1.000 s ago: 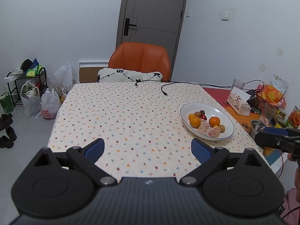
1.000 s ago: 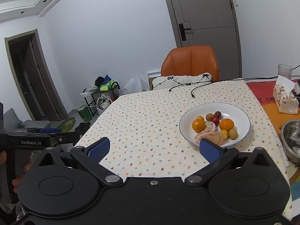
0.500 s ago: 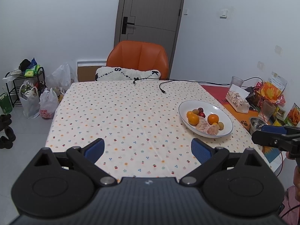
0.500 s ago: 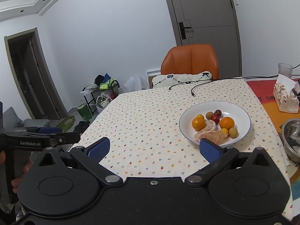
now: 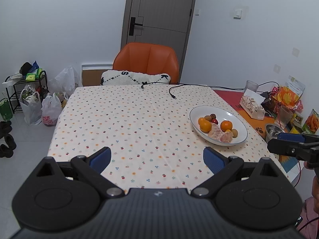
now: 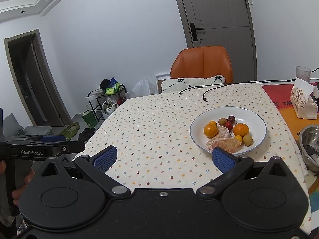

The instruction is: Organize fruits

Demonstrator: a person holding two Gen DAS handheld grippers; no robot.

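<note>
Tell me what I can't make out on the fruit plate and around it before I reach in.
- Peeled citrus: near end hidden by the right gripper finger, right wrist view.
- Steel bowl: cut by the frame edge; contents unclear.
- Small brown fruits: too small to identify, left wrist view.

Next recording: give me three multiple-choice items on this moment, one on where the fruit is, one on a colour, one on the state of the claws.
1. Where is the fruit?
A. In the white plate
B. Loose on the tablecloth
C. In the metal bowl

2. What colour is the chair?
A. Green
B. Orange
C. Black

3. How are the left claw and right claw set?
A. Both shut on fruit
B. One open, one shut
C. Both open and holding nothing

Answers: 1 A, the oranges and peeled segments lie inside its rim. 2 B, its backrest is orange. 3 C, the blue pads stand wide apart over bare tablecloth.
</note>
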